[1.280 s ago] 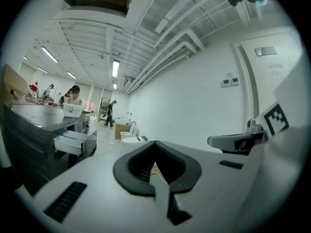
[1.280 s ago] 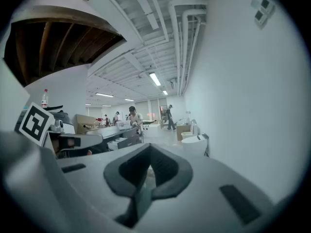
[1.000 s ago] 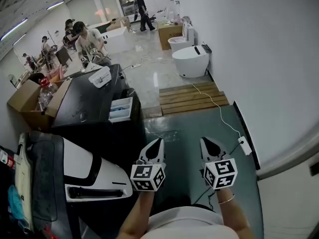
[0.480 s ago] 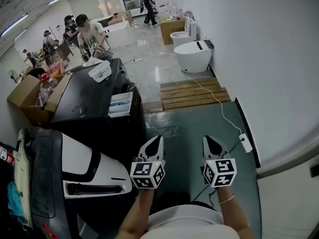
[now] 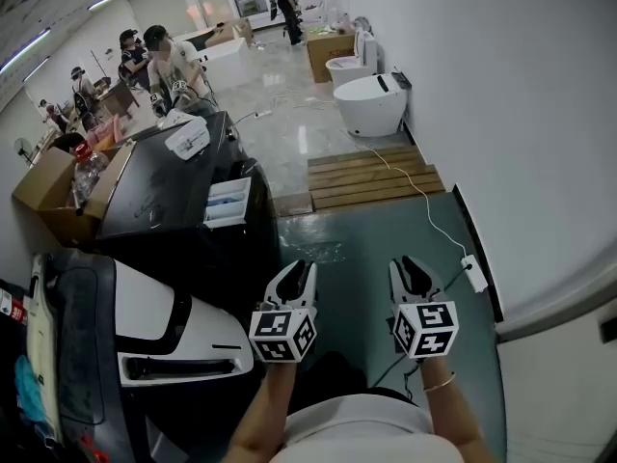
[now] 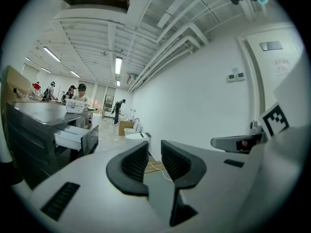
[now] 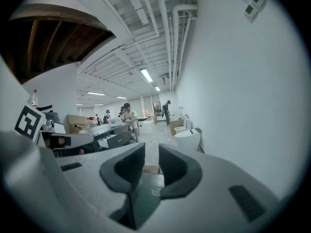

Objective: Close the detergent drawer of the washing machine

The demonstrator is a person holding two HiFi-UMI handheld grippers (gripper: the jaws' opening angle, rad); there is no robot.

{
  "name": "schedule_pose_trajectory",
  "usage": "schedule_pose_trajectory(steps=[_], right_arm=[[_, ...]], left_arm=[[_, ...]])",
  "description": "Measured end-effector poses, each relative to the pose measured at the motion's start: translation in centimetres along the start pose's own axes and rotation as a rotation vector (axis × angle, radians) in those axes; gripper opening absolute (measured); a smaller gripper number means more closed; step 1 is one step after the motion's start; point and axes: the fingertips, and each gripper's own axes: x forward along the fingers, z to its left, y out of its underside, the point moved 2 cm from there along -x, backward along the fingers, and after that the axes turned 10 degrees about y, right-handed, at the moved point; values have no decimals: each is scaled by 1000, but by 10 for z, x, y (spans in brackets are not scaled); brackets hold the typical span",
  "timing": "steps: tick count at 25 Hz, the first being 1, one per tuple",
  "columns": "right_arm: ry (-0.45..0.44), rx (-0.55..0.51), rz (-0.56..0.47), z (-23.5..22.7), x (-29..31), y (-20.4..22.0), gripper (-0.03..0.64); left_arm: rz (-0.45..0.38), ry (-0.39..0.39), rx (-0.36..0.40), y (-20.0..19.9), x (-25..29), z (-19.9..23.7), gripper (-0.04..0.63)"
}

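The black washing machine [image 5: 159, 196] stands left of centre in the head view, and its white detergent drawer [image 5: 228, 204] sticks out of the front, pulled open. The drawer [image 6: 73, 136] also shows far off at the left of the left gripper view, and small in the right gripper view [image 7: 111, 139]. My left gripper [image 5: 297, 276] and right gripper [image 5: 413, 273] hover side by side over the dark green floor, well short of the drawer. Both pairs of jaws are opening, with nothing between them [image 6: 154, 159] [image 7: 151, 161].
A white-and-black appliance [image 5: 164, 326] lies close at my lower left. A wooden pallet [image 5: 371, 181] and white toilets [image 5: 371, 104] stand ahead by the right wall. A power strip [image 5: 472, 278] with its cable lies on the floor. A cardboard box [image 5: 48, 196] and several people are farther back.
Both grippers' jaws were shut and now stand parted. The hands have hardly shifted; the view has tilted slightly.
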Motion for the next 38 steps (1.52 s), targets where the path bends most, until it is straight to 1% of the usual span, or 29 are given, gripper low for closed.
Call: schedule_pose_trajectory(steps=[4,8,13,22,29,33,38], right_arm=[[-7,8,5,-2,9,-1,86],[6,13,10,-8,24,-4,87],[22,22,22,-15,55,-6,87],[54,23,47,-22,148,-21,87],[67,21,44,-24,223,-46,87],[57,21,47,-15,259,-58,87],[51,21,46,-10,293,-70,87]], left_arm=[[10,1,3,2,12,4,95],[23,19,-6,2,31,11,107],[31,22,-24,4,62,31,115],[55,25,-41,-5,144,90,123],[84,44,-41,-20,203,133,133],[93,49,-45,-28,228,155,143],[82,45,-51,-38,250,178,149]])
